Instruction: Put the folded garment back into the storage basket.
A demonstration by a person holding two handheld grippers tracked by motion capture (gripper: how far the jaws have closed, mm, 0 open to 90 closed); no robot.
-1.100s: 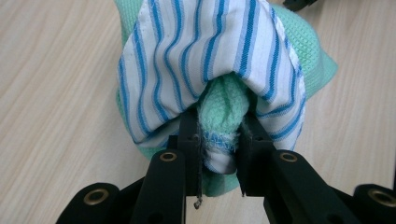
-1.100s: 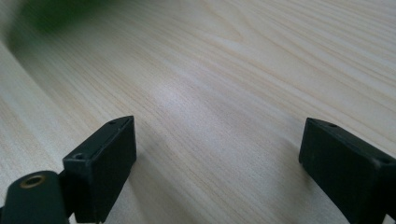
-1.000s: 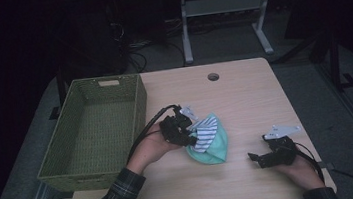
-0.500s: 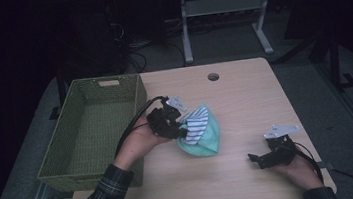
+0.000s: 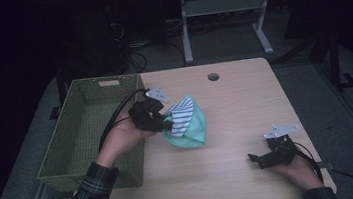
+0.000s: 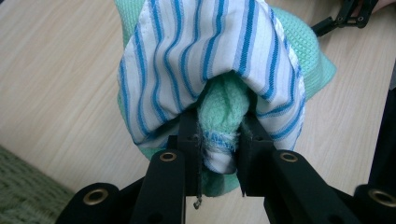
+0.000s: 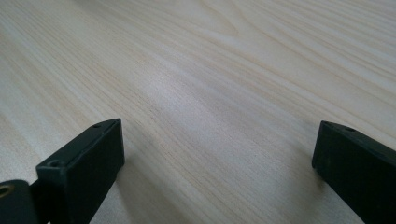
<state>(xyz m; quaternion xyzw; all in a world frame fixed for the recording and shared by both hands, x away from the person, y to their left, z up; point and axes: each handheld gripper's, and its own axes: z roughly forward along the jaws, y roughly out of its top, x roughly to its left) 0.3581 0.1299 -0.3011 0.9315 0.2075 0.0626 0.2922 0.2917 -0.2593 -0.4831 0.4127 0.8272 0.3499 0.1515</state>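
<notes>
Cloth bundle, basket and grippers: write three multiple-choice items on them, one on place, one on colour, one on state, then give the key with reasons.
1. Where is the green woven rectangular basket?
A. at the left edge of the light wooden table
B. at the table's right edge
C. under the table

2. What colours is the striped cloth wrapped over the mint-green knitted cloth?
A. red and black
B. white with blue stripes
C. plain yellow

3. How does the right gripper stand?
A. shut on a cloth
B. shut on nothing
C. open over bare wood

Key: 1 A, the high view shows the basket at the table's left edge. 2 B, the left gripper view shows blue stripes on white, with the left gripper pinching the bundle. 3 C, the right gripper view shows its jaws wide apart with only wood between.
</notes>
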